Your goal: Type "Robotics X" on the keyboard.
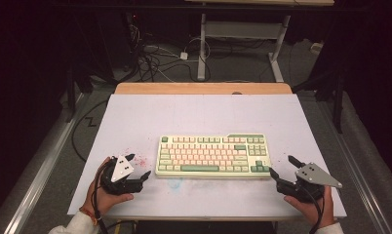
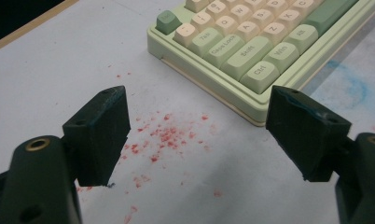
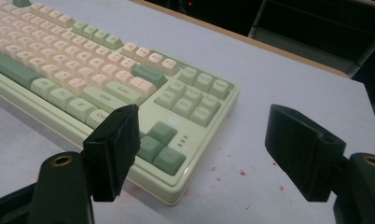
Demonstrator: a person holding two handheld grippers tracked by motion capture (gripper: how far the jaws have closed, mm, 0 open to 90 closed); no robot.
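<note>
A pale green keyboard (image 1: 213,155) with cream and green keys lies flat in the middle of the white tabletop (image 1: 199,114). My left gripper (image 1: 138,165) is open just off the keyboard's front left corner, nothing between its jaws. In the left gripper view the keyboard (image 2: 251,42) and its Ctrl corner lie just beyond the open left gripper (image 2: 199,121). My right gripper (image 1: 282,165) is open at the keyboard's front right corner. In the right gripper view the open right gripper (image 3: 204,135) has its left jaw over the arrow keys of the keyboard (image 3: 106,74).
Red specks (image 2: 167,137) stain the white surface by the left gripper, and a faint blue smear (image 1: 174,184) lies in front of the keyboard. A wooden edge (image 1: 204,88) borders the far side. Beyond it stand a desk frame (image 1: 202,48) and floor cables.
</note>
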